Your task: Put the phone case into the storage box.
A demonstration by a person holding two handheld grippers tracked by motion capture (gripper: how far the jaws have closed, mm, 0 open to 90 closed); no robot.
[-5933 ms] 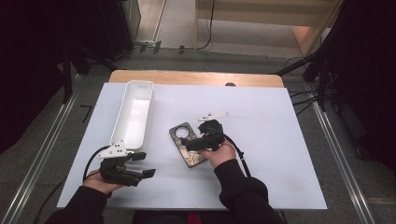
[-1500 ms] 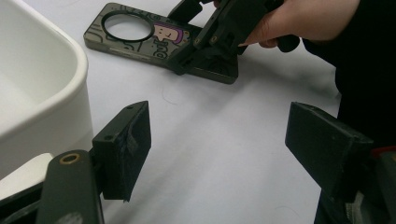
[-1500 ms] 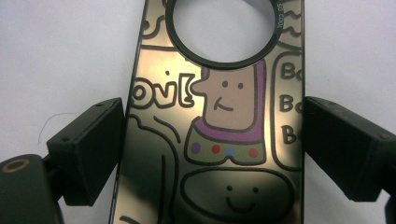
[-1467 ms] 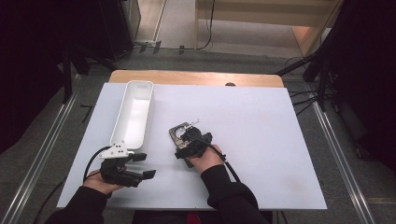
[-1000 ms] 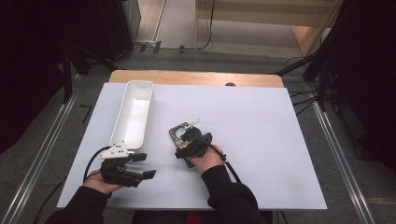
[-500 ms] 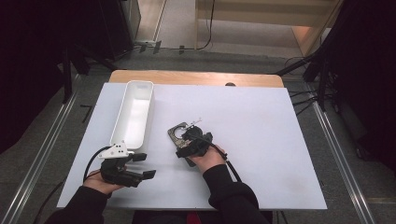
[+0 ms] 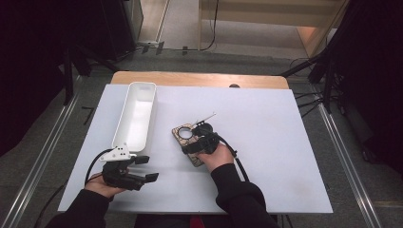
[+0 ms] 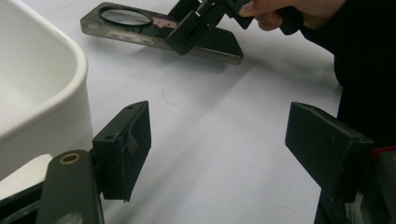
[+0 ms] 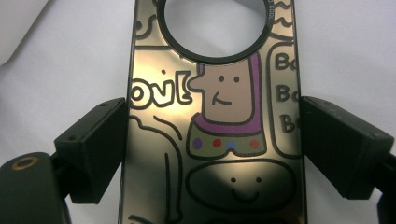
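**Phone case moved closer to the tray**

The phone case (image 9: 215, 121) lies flat on the worktop (image 7: 285, 142). It has slid nearer the white tray (image 7: 135, 114). My right gripper (image 7: 199, 142) jaws pinch its sides. My left gripper (image 8: 219, 140) waits, jaws spread.

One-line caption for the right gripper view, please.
Right gripper straddles a cartoon-printed phone case, jaws at its long edges, on the white table.

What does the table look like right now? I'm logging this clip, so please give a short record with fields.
Held item: phone case with cartoon print and round camera hole, flat on the white table
Right tongs: jaws against the case's two long edges
Left tongs: open, nothing between the jaws, near the table's front left
Beside the case: long white tray, to its left
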